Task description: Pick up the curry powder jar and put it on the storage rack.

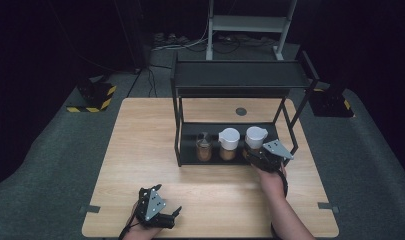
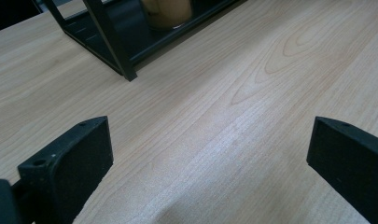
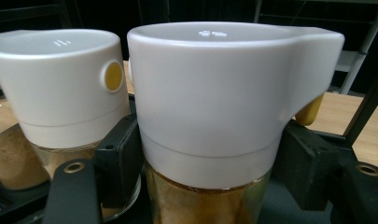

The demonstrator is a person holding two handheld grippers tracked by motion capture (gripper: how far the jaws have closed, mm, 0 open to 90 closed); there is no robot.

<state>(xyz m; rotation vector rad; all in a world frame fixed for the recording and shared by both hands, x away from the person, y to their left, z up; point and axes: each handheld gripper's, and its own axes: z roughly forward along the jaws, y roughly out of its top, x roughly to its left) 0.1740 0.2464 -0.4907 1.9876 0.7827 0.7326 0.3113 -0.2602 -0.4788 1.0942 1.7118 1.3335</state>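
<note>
**Right hand-held gripper pinches the end jar on the rack**

On the black rack's (image 1: 187, 159) lower shelf, the right hand-held gripper (image 1: 257, 152) clamps its jaws on the white-capped jar (image 3: 210, 112), the 3 o'clock end of a row of three. A second capped jar (image 1: 228, 143) stands just beside it. The left hand-held gripper (image 1: 176, 212) rests near the tabletop's (image 1: 140, 150) 7 o'clock edge, jaws spread around nothing.

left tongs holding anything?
No. In the left gripper view the left tongs stand wide open over the bare wooden table, with nothing between the jaws.
</note>
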